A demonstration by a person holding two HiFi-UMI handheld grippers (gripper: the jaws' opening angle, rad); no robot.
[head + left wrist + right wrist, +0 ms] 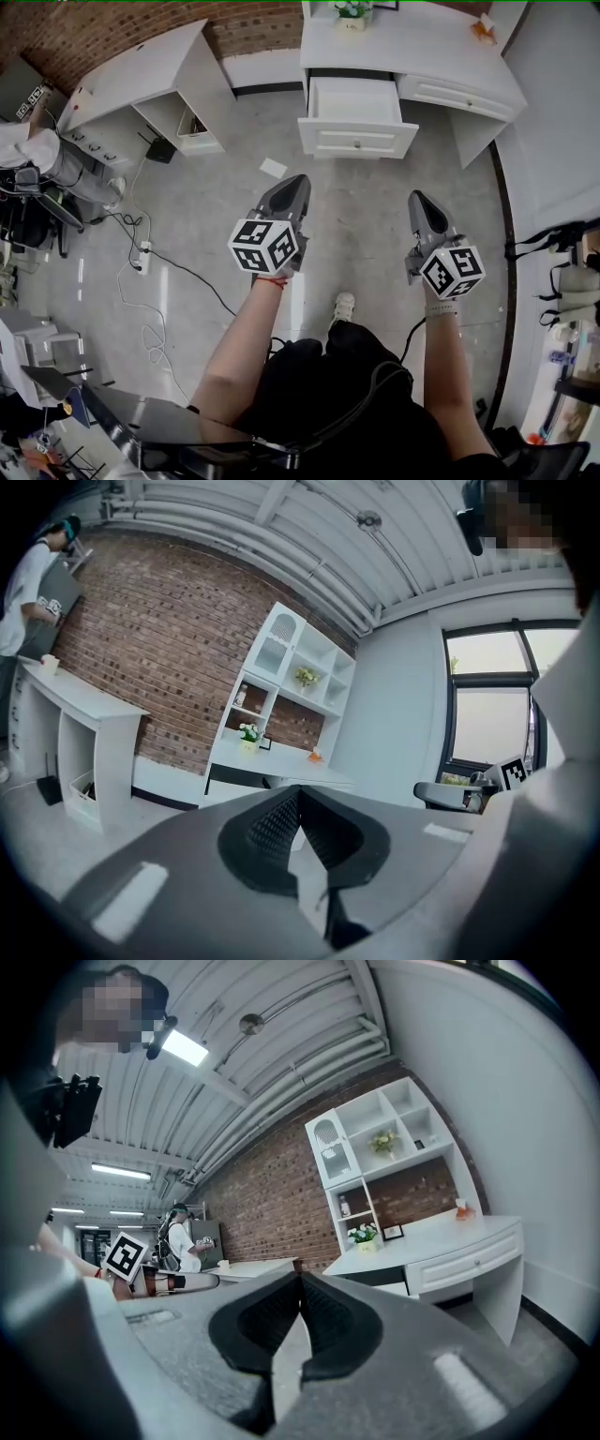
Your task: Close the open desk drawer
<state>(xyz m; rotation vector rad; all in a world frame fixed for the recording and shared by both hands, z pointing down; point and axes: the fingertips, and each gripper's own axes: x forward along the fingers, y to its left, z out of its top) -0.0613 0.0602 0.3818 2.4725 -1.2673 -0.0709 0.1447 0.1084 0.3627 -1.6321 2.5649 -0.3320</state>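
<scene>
In the head view I see the drawer (358,117) pulled out of the white worktop (441,52), well ahead of my left tongs (297,183) and right tongs (418,199), both above the floor (361,211). Left gripper view: tongs clenched, tips meeting on nothing. Right gripper view: likewise clenched, empty
</scene>
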